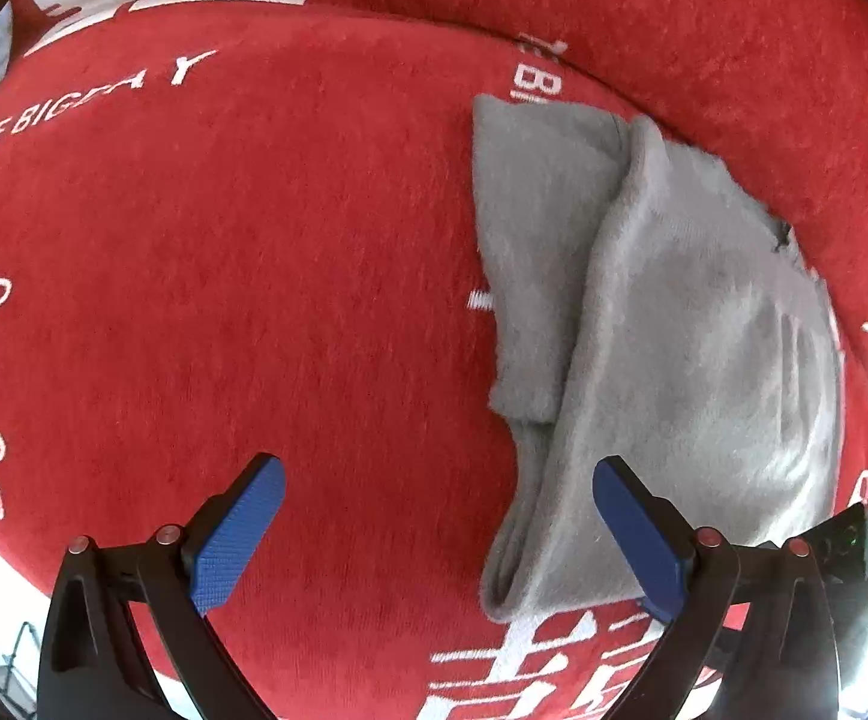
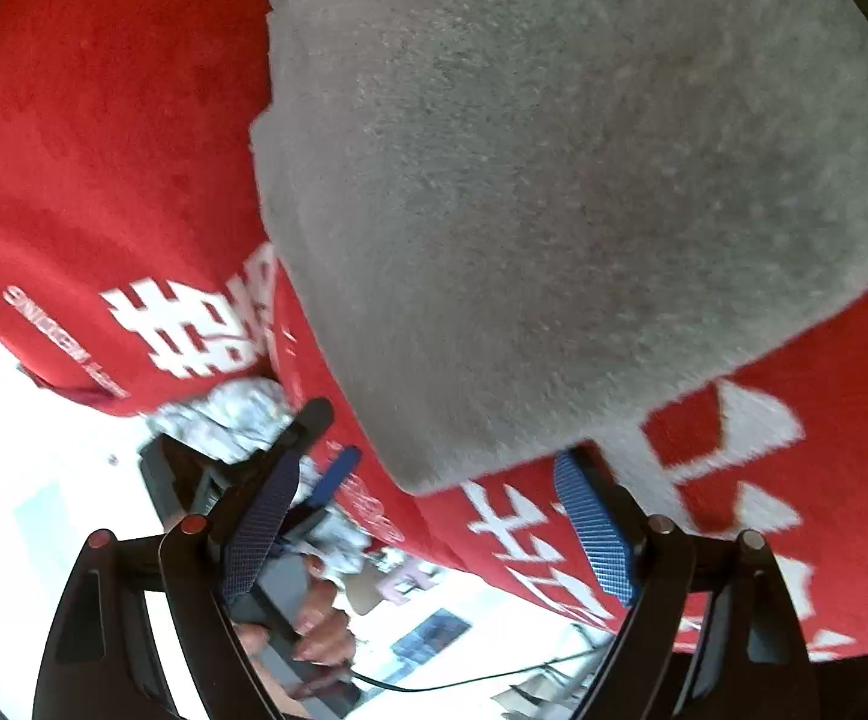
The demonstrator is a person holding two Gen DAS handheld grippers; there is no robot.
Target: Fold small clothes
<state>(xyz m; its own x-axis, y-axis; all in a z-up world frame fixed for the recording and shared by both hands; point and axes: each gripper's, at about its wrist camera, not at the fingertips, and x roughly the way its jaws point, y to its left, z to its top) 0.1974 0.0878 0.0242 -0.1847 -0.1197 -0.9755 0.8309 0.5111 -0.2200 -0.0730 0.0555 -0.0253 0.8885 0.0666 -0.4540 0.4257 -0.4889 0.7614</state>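
A small grey fleece garment [image 1: 661, 324] lies folded on the red blanket [image 1: 254, 252], right of centre in the left wrist view. My left gripper [image 1: 434, 516] is open and empty, its right finger pad [image 1: 637, 534] over the garment's near edge. In the right wrist view the same grey garment [image 2: 553, 180] fills the upper frame, very close. My right gripper [image 2: 428, 516] is open and empty just at the garment's near corner. The other gripper [image 2: 320, 468] and the hand holding it show below left.
The red blanket with white lettering [image 2: 104, 150] covers the work surface and ends at an edge in the right wrist view, with bright floor [image 2: 26, 450] beyond. A patterned cloth [image 2: 236, 414] lies by that edge. A ridge of blanket [image 1: 673, 18] rises behind the garment.
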